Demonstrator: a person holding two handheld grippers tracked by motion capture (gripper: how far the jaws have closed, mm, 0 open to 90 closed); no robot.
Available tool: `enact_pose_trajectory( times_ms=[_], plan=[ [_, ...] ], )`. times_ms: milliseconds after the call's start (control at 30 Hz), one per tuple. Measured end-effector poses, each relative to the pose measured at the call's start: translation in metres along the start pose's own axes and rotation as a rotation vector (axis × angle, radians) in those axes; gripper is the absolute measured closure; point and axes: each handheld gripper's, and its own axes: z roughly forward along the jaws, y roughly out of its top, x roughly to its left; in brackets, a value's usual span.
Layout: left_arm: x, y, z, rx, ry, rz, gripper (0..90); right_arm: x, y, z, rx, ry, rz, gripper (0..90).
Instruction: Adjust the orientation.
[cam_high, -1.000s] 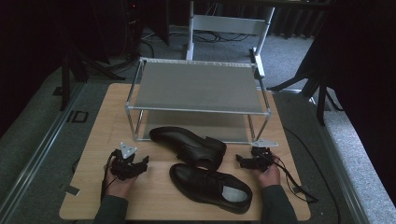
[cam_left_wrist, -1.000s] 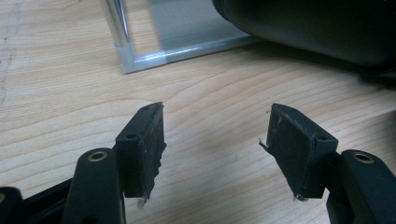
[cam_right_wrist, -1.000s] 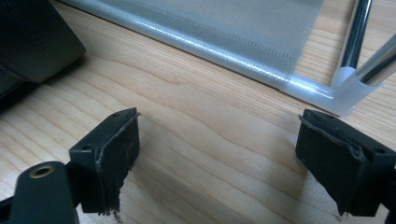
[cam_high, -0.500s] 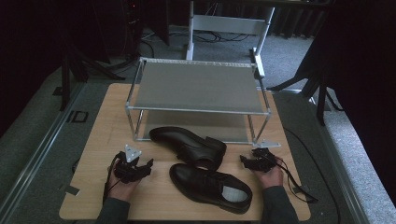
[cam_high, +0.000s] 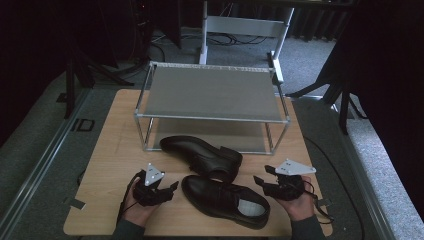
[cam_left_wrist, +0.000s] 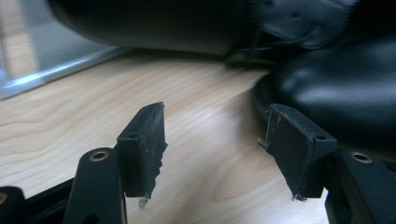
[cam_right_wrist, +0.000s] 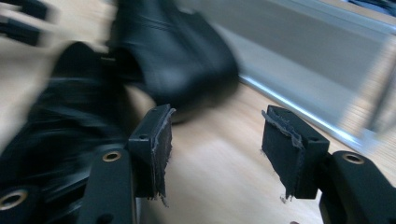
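High view, two black shoes (cam_high: 210, 172) on wooden bench (cam_high: 110, 150) before metal rack (cam_high: 210, 95), left gripper (cam_high: 172, 187) and right gripper (cam_high: 259, 180) flanking them, both released, holding nothing

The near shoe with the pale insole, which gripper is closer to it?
Left. The left gripper sits just off the toe of the near shoe; the right gripper is slightly farther, beside its heel.

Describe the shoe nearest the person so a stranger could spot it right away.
Start at the metal rack on the wooden table. In front of it lie two black leather shoes; take the near shoe, lying between the two hand-held grippers. Unlike the far shoe, it shows a pale insole through its opening.
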Motion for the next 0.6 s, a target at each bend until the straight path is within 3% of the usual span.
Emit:
enact_pose_trajectory(
  times_ms=[200, 300, 367, 433, 600],
  plan=[
    [-0.007, 0.002, 0.007, 0.007, -0.065, 0.008, 39.0, 0.025, -0.001, -0.006, 0.025, 0.097, -0.083, 44.9],
    [-0.010, 0.003, 0.011, 0.015, -0.128, 0.008, 39.0, 0.030, -0.005, 0.002, 0.083, 0.095, -0.134, 51.1],
    [-0.012, 0.004, 0.014, 0.020, -0.157, 0.019, 39.0, 0.030, -0.006, 0.008, 0.116, 0.104, -0.144, 53.8],
    [-0.014, 0.006, 0.017, 0.023, -0.181, 0.026, 39.0, 0.028, -0.005, 0.009, 0.103, 0.132, -0.130, 54.8],
    [-0.014, 0.008, 0.020, 0.025, -0.250, 0.014, 39.1, 0.026, 0.000, 0.013, 0.144, 0.178, -0.139, 61.7]
  ],
)
